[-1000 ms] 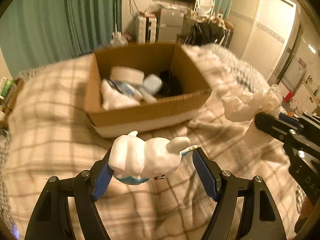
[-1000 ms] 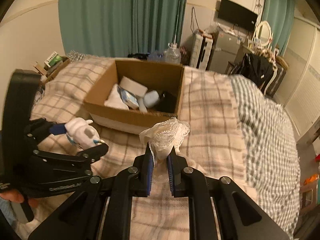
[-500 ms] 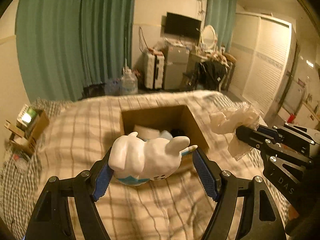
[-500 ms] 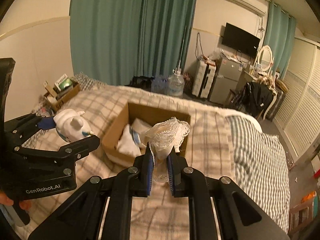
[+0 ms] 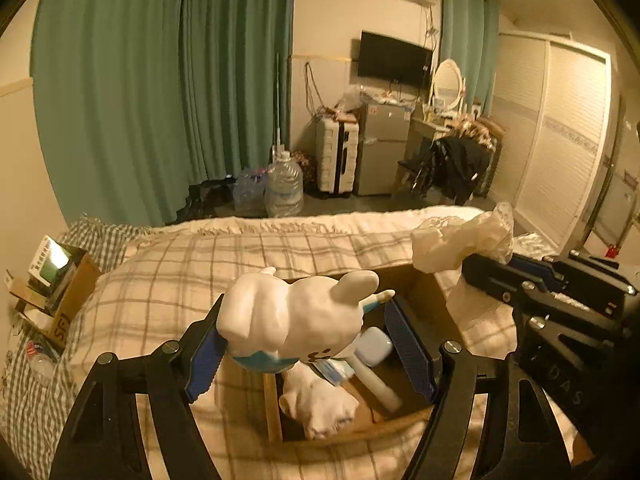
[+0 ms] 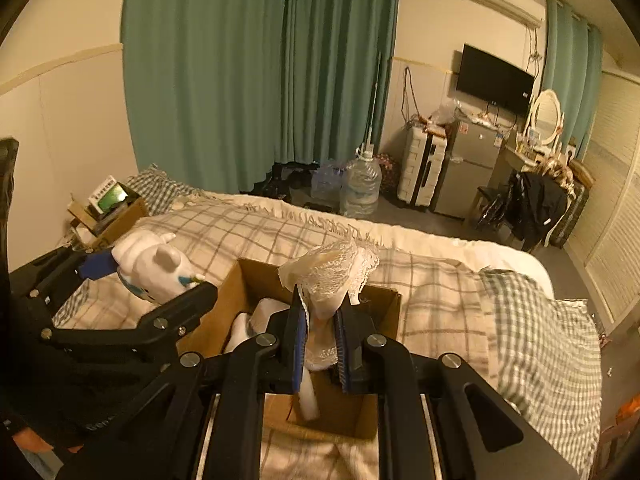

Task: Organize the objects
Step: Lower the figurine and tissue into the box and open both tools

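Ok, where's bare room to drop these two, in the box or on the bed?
Cardboard box: crowded at its left end and middle with white items; bare floor only by its near right corner. The plaid blanket left of the box is free, as is the stretch beyond it.

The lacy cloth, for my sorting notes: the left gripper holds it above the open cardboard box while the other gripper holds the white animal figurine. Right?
Not quite. The right gripper holds the lacy cloth above the cardboard box, as the right wrist view shows. The left gripper holds the white animal figurine.
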Available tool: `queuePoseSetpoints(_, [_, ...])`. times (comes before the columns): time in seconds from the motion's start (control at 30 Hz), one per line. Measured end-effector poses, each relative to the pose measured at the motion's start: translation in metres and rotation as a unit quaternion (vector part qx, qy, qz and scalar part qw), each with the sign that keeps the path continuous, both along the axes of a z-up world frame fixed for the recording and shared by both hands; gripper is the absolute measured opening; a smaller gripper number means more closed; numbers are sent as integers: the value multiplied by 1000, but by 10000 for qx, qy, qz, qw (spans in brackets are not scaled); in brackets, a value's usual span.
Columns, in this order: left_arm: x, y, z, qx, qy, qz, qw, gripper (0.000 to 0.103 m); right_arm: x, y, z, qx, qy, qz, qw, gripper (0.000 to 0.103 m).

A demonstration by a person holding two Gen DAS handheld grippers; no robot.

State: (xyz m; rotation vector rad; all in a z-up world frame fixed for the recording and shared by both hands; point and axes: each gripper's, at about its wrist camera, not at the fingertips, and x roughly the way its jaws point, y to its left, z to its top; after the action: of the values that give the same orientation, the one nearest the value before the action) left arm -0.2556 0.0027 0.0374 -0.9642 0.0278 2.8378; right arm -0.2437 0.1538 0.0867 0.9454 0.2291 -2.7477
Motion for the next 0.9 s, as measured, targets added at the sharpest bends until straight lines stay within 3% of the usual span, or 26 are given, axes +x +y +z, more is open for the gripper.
queuePoseSetpoints(0.3, [-46, 10, -67, -148, -445, 55, 9989, 78, -65, 15, -72, -15, -624, -55, 9980, 11])
queuePoseSetpoints(0.53, [-56, 17, -102, -147, -680, -18, 9976, 78, -75, 23, -116, -142, -932, 40, 9955, 14])
queuePoseSetpoints(0.67, [-58, 14, -107, -117, -802, -38, 9967, 80, -76, 33, -113, -318, -921, -148, 9951, 29])
queuePoseSetpoints(0.73, [-57, 13, -105, -110, -831, -72, 9965, 82, -74, 37, -106, -451, -880, -206, 9949, 44])
queuePoseSetpoints(0.9, [-37, 11, -70, -329, -374, 67, 9987, 96, -54, 41, -69, -485, -583, -401, 9963, 52])
